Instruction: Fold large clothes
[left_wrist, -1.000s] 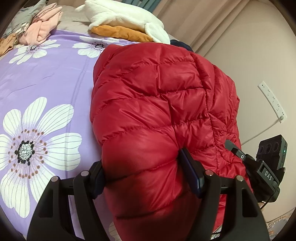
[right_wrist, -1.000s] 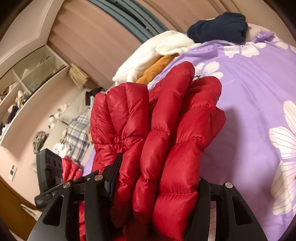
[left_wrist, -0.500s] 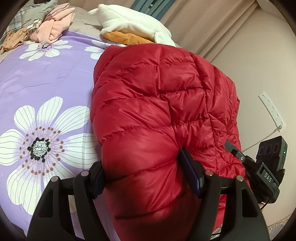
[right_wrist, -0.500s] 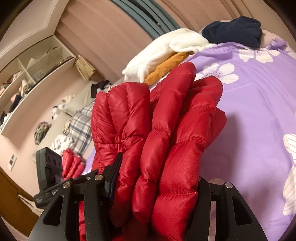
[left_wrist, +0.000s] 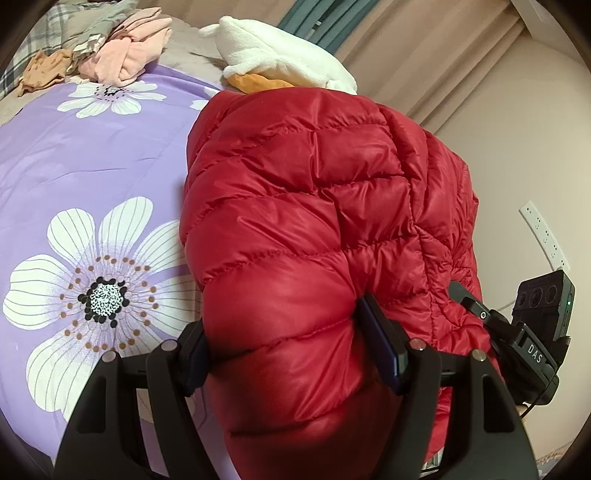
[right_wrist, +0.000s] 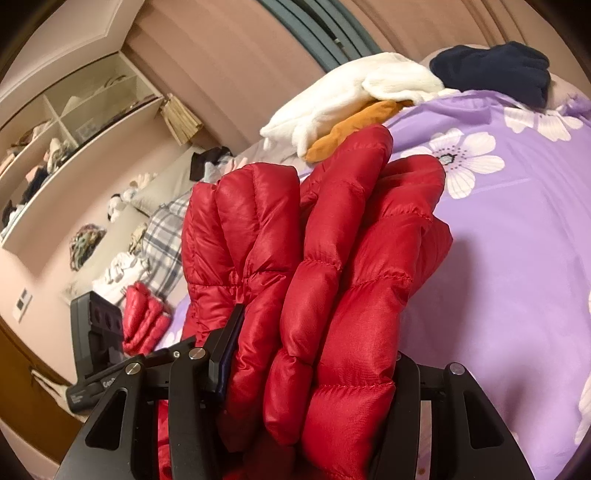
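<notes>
On bed (left_wrist: 92, 155) with purple floral cover: white and orange clothes (left_wrist: 280, 66) behind red puffer jacket (left_wrist: 314, 221). Right view alone shows navy garment (right_wrist: 495, 70), shelves (right_wrist: 74, 122). Jacket runs lengthwise away from camera, bunched. Left gripper (left_wrist: 291, 350) and right gripper (right_wrist: 314, 373) fingers both clamp jacket.

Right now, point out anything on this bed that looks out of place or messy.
The red down jacket is bunched thickly in both the left hand-held gripper and the right hand-held gripper, not flat. Unfolded clothes lie heaped along the purple floral bedspread's far edge: a white fleece and a pink garment.
</notes>
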